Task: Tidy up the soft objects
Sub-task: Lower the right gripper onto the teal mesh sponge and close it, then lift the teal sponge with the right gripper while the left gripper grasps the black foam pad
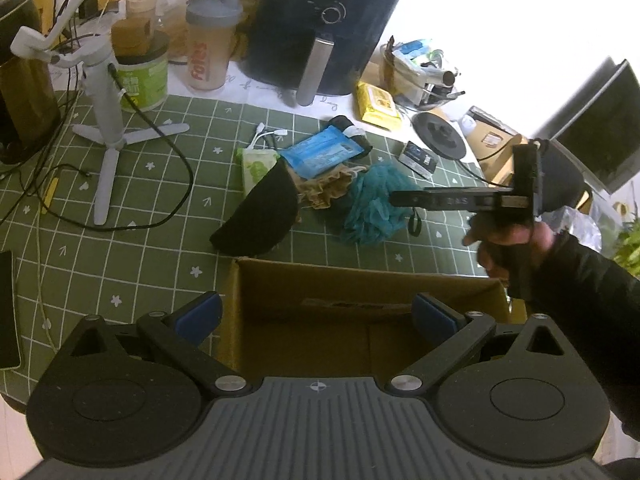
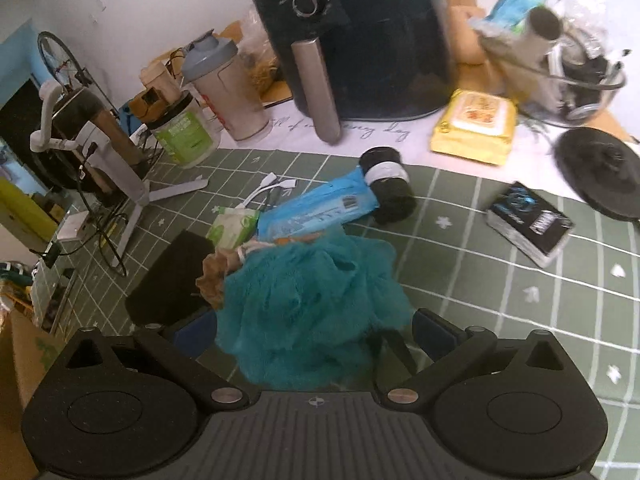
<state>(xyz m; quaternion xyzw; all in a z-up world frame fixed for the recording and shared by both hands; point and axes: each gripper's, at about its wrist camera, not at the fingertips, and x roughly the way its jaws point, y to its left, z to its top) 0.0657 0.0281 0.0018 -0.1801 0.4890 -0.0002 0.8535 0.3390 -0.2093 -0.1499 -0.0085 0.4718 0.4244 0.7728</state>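
The teal bath pouf is lying on the table beside a tan pouf and a black pouch, between the wide-open fingers of the right tool, which is gripping nothing. Closing risks snagging the tan pouf or pinching only loose mesh. The left tool, also spread wide and empty, is hovering over the cardboard box.
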